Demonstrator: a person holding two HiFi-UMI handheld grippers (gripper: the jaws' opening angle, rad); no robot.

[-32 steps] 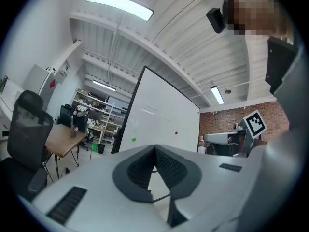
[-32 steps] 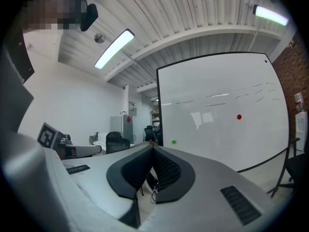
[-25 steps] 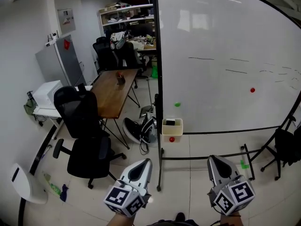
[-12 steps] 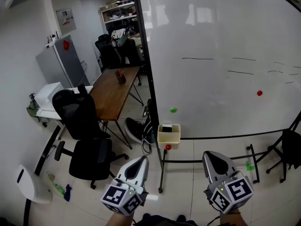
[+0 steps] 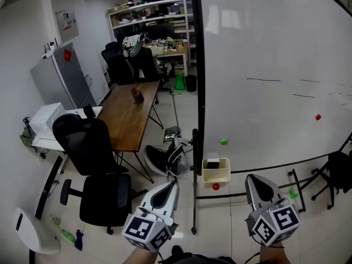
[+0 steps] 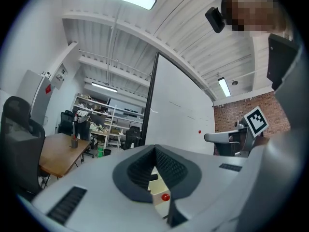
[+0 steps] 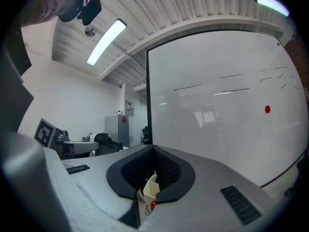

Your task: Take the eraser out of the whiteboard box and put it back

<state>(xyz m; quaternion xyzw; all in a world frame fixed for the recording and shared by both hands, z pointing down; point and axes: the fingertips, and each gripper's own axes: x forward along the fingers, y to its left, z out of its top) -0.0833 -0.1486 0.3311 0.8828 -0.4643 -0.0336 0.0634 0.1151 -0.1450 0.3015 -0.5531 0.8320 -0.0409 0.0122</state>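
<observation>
Left gripper point(image 5: 170, 187) and right gripper point(image 5: 256, 182): both sets of jaws are pressed together with nothing between them. Both point level toward the foot of the board.

We note the whiteboard box point(image 5: 216, 172) ahead, well apart from both tips and roughly between their two lines of aim. It shows through the notch of each gripper view. We judge the right gripper marginally nearer, but the margin is small.

The box hangs at the lower edge of the whiteboard point(image 5: 275, 48), mouth up, with its long side along the board. The eraser point(image 5: 213, 163) sits inside, its dark top showing at the mouth, so we expect a reach from above.

Count:
- two grippers
- one box
- one eraser
- one red magnet point(image 5: 215, 186) just under the box
- one green magnet point(image 5: 224, 142) above it
- a second red magnet point(image 5: 318, 116) far right
</observation>
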